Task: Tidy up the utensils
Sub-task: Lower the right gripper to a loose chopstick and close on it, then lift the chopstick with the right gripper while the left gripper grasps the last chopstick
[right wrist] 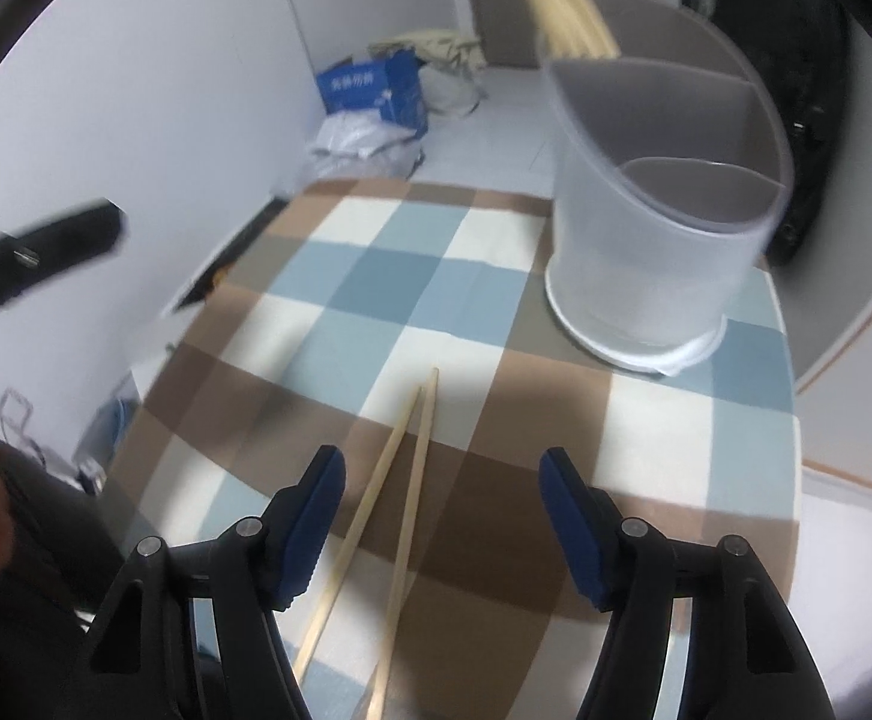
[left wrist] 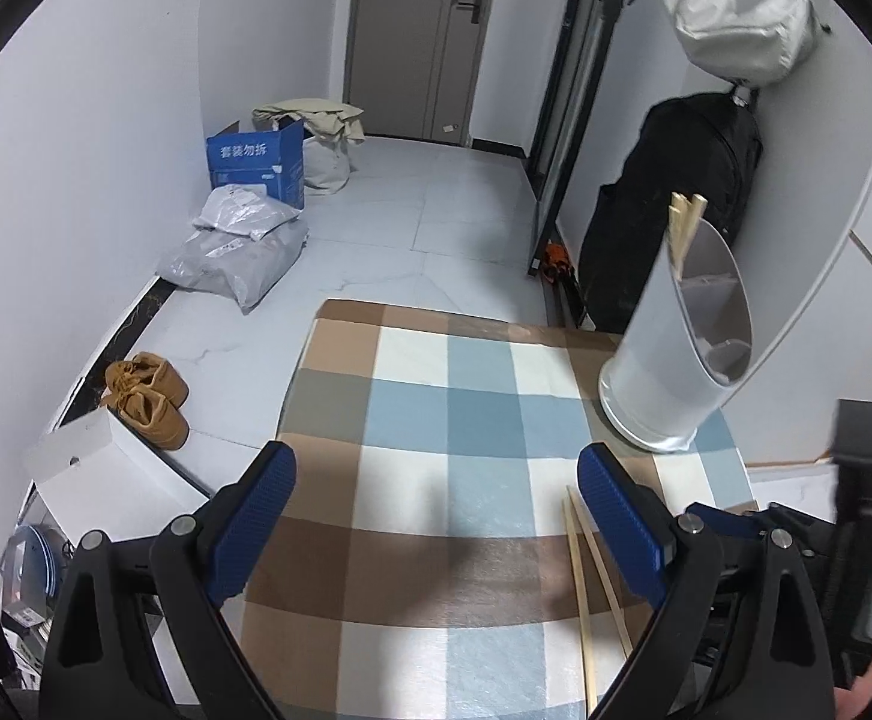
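Spread right tool point(right wrist: 442, 510) straddles two chopsticks point(right wrist: 399, 516) lying on checked cloth point(right wrist: 375, 276).

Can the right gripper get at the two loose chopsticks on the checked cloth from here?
Probably yes. The right gripper is open, and the chopsticks lie between its fingers on the cloth, with nothing over them.

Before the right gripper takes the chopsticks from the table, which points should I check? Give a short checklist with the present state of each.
1. Right gripper open: ok.
2. Two chopsticks between its fingers: ok, untouched.
3. Chopsticks close together for one grasp: ok, tips nearly meet.
4. Holder upright on the cloth: ok.
5. Holder has free room: ok, front compartments look empty; other chopsticks stand at the back.
6. Left gripper clear of the path: cannot tell.
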`<control>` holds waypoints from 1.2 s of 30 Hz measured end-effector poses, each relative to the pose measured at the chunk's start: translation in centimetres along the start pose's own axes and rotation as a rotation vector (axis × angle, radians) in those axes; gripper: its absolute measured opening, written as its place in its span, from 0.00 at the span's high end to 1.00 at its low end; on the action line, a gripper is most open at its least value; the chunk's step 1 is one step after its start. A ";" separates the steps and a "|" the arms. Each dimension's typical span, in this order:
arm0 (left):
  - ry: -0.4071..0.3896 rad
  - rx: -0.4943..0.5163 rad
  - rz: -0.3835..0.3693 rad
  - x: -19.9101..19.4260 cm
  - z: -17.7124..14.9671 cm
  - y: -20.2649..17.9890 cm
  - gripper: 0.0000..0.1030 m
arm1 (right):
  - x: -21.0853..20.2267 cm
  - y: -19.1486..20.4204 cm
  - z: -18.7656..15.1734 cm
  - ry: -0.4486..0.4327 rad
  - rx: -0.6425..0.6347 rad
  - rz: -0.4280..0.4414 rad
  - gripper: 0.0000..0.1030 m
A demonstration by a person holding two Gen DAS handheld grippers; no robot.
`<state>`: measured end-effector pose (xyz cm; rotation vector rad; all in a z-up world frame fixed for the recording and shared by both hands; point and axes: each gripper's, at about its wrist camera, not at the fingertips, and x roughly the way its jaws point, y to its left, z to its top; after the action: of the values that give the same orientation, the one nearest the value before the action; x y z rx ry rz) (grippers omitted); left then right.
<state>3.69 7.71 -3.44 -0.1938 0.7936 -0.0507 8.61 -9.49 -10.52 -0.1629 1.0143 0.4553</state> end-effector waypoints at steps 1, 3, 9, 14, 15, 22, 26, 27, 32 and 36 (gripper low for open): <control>0.008 -0.016 0.001 0.1 0.1 0.5 0.11 | 0.5 0.1 0.3 0.016 -0.015 -0.006 0.38; 0.034 -0.053 -0.011 0.5 0.3 1.5 0.11 | 1.8 0.3 0.9 0.054 -0.036 -0.014 0.41; 0.044 -0.107 -0.012 0.7 0.6 3.5 0.11 | 4.4 0.8 2.6 0.153 -0.090 -0.048 0.60; 0.065 -0.165 -0.030 0.9 0.7 5.0 0.11 | 6.0 1.4 2.7 0.210 -0.162 -0.092 0.71; 0.068 -0.177 -0.035 0.9 0.7 5.2 0.11 | 6.1 1.5 2.8 0.216 -0.170 -0.099 0.74; 0.078 -0.203 -0.042 0.8 0.8 5.7 0.11 | 6.6 1.9 3.5 0.214 -0.171 -0.098 0.76; 0.083 -0.208 -0.042 0.8 0.8 5.9 0.11 | 6.7 2.1 3.7 0.208 -0.157 -0.085 0.84; 0.085 -0.209 -0.042 0.9 0.8 6.0 0.11 | 7.0 2.2 3.9 0.203 -0.153 -0.084 0.87; 0.095 -0.204 -0.035 1.1 0.7 5.9 0.11 | 6.7 2.0 3.7 0.181 -0.111 -0.064 0.97; 0.100 -0.186 -0.021 1.3 0.6 5.5 0.11 | 5.4 1.6 3.6 0.143 -0.087 -0.051 0.97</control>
<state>4.89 13.03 -5.03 -0.3777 0.8964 -0.0062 13.07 -5.27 -13.08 -0.3024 1.1283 0.4461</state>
